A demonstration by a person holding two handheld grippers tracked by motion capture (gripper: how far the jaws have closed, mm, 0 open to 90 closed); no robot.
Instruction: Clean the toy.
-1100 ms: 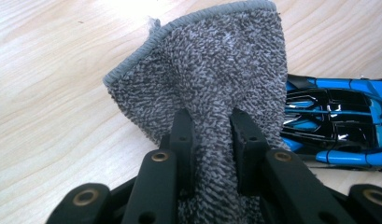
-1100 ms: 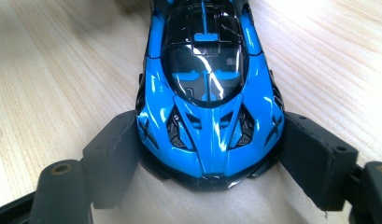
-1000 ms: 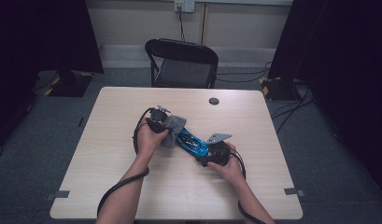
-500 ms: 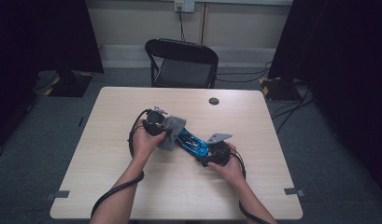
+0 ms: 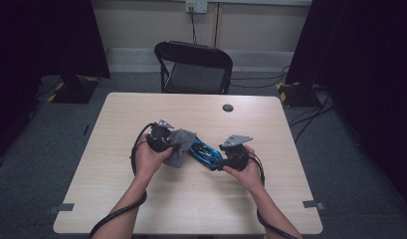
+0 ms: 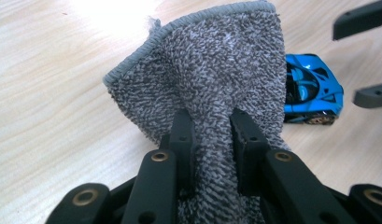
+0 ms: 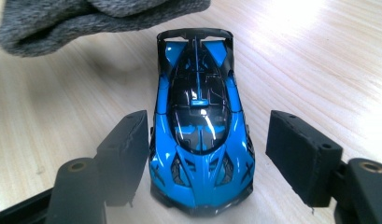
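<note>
- Blue and black toy car (image 7: 200, 126) sits on the pale wooden desk (image 5: 191, 199), near its middle.
- Right gripper (image 7: 205, 149) straddles the car's nose: its jaws have just been closing, one on each side of the car, with a gap showing at the right one.
- Left gripper (image 6: 211, 133) has its jaws clamped on a grey terry cloth (image 6: 216, 70), bunched between them.
- Cloth hangs just beside the car's tail end, on the side away from the right gripper.
- Small dark round disc (image 5: 228, 107) lies on the desk well beyond the car, near the far edge.
</note>
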